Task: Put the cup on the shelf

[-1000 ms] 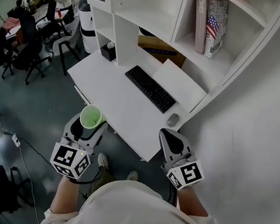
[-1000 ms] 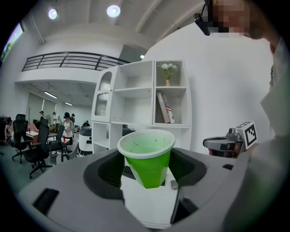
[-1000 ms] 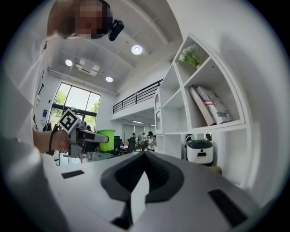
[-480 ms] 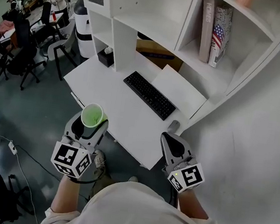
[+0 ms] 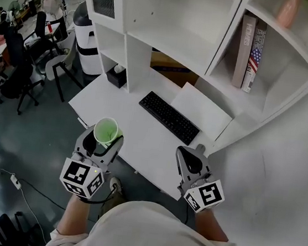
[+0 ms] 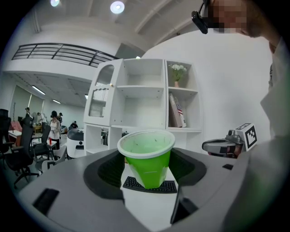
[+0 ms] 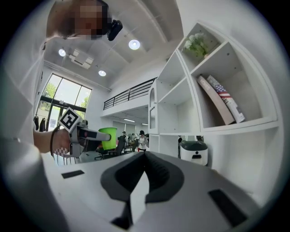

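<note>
**Cup in my left jaws, off the shelf**

My left gripper has the green cup between its jaws. They stand wide and press on the cup's sides below the rim. The cup sits upright with its mouth up, and I see nothing in it. From the head view it hangs at the front edge of the white worktop, on the left. It is well apart from the shelf that rises at the back.

My right gripper carries nothing, and its jaws are drawn together at the tips. It hovers at the worktop's front right corner, just beside the mouse.

A black keyboard lies on the worktop between the grippers and the shelf. Two books lean in a right-hand compartment. In the room to the left I see office chairs and people.
</note>
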Demonstrator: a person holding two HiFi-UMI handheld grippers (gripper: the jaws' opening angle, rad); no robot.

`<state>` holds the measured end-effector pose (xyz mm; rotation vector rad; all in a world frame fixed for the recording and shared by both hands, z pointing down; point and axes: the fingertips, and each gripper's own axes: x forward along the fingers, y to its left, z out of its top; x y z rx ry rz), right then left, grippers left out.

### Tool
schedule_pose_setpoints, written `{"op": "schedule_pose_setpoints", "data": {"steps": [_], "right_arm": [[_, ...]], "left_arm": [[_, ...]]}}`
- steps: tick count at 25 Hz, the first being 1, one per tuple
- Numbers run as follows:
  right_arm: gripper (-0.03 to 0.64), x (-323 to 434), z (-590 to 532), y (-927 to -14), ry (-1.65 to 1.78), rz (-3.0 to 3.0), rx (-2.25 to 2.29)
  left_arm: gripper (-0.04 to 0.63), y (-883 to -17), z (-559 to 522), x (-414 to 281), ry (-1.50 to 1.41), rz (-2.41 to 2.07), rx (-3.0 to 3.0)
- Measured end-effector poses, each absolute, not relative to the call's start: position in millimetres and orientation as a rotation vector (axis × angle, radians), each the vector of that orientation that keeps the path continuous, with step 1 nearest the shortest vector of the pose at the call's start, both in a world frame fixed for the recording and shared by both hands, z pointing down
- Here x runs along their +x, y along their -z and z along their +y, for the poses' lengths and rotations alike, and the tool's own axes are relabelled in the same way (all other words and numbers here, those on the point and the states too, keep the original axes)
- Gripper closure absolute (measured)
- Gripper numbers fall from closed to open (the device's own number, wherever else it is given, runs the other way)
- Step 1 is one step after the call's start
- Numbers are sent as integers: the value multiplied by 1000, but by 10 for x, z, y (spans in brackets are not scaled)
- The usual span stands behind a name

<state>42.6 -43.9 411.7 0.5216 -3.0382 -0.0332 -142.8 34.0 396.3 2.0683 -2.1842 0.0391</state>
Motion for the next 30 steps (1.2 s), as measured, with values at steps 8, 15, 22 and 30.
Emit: {"op": "schedule_pose_setpoints", "data": {"steps": [8, 15, 22, 30], "right_arm": [[614, -281, -601, -4038, 23, -3022, 717], [614, -663, -587, -3954, 18, -2980, 872], [614, -639, -718, -3944, 25, -2922, 949], [614, -666, -1071, -3900, 45, -2943, 900]], "left_arm": [[293, -3837, -97, -2105, -63, -2046, 2223], [293, -3740, -353, -2513, -81, -1928, 2331], [293, -3805, -652, -2658, -106, -1864, 2361], [293, -3791, -1044, -2634, -172, -1852, 2367]]}}
